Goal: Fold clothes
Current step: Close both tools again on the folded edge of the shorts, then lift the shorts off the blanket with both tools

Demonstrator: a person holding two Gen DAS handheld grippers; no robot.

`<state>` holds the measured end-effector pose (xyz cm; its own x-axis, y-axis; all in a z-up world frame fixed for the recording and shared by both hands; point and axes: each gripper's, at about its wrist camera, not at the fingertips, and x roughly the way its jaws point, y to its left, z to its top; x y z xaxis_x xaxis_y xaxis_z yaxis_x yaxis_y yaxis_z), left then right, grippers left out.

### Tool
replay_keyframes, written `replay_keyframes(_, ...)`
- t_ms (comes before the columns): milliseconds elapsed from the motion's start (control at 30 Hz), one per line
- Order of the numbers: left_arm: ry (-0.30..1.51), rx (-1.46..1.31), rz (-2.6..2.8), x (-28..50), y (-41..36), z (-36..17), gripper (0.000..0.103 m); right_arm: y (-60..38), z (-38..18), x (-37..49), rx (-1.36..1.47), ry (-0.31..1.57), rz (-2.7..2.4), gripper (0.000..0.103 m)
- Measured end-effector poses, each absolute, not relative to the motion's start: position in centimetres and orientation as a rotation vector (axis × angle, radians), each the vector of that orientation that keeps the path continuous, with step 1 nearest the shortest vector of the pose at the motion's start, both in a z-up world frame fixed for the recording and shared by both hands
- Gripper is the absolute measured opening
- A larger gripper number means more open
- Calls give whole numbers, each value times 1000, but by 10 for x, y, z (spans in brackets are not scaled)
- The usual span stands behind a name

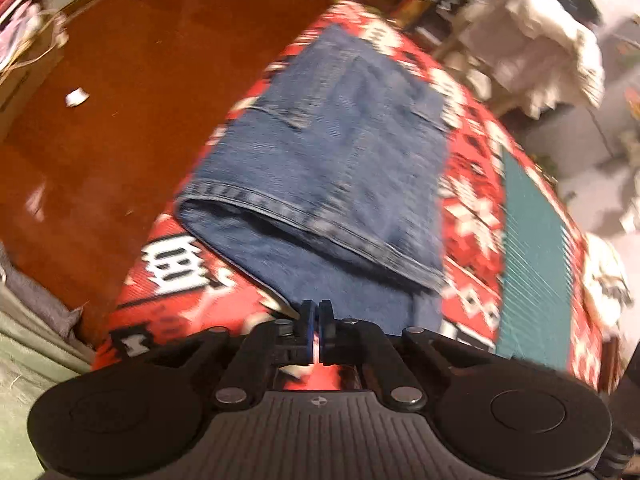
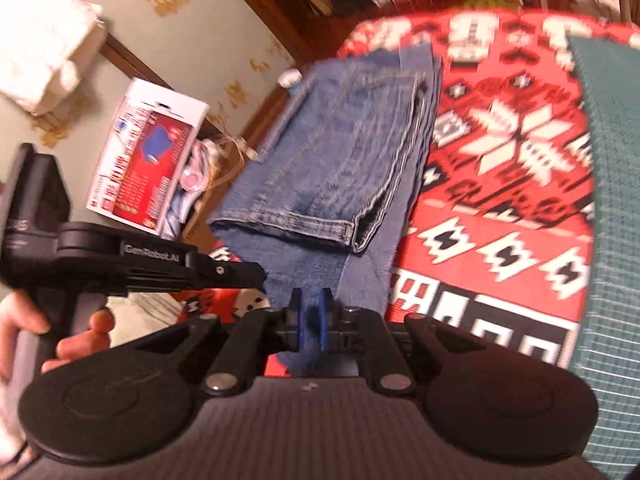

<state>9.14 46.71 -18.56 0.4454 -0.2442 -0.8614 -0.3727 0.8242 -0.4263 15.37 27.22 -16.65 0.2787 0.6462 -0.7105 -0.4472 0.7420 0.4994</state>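
1. Jeans point(image 1: 320, 168) are lying on a red patterned blanket point(image 1: 472, 216), with one part already folded over the other, so the leg hems are sitting on top near the tools.

2. Blue cloth from the bottom layer is being pinched by the right tool point(image 2: 311, 314); its two blue pads are pressed close with denim between them.

3. Pads of the left tool point(image 1: 319, 320) are being held almost together right at the near edge of the jeans. It cannot be told for sure whether cloth is caught in them, because the picture is blurry there.

4. In the right view the left tool point(image 2: 160, 268) is being held by a hand point(image 2: 52, 332) just beside the right one, so both are at the same end of the jeans.

5. This step is being judged as the next fold: the near end is likely being lifted over toward the far end.

6. For a neat fold, both tools are best being kept level and moved together, so the edge is not being twisted.

7. The grip is best being kept tight until the cloth is lying flat on top, or the heavy denim could slip out.

8. The side seams are best being lined up with the layer below, so no corner is left sticking out.

9. A green mat point(image 2: 612, 200) is lying beside the jeans on the blanket, and the cloth is best being kept off it.
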Motion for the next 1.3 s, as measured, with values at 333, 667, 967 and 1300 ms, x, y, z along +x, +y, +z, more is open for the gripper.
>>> replay_keyframes(333,1185,-581,-129,86,440,-189,40,259,-172,99,-116,989,782,22)
replay_keyframes(667,1211,-656,-129,98,436,-207,16,276,-184,97,-167,956,784,23)
replay_keyframes(967,1200,-1016,-126,92,470,-213,13,275,-177,99,-100,877,783,23)
replay_keyframes(1300,1295,-931,-93,91,459,-220,14,270,-177,102,-140,955,786,0)
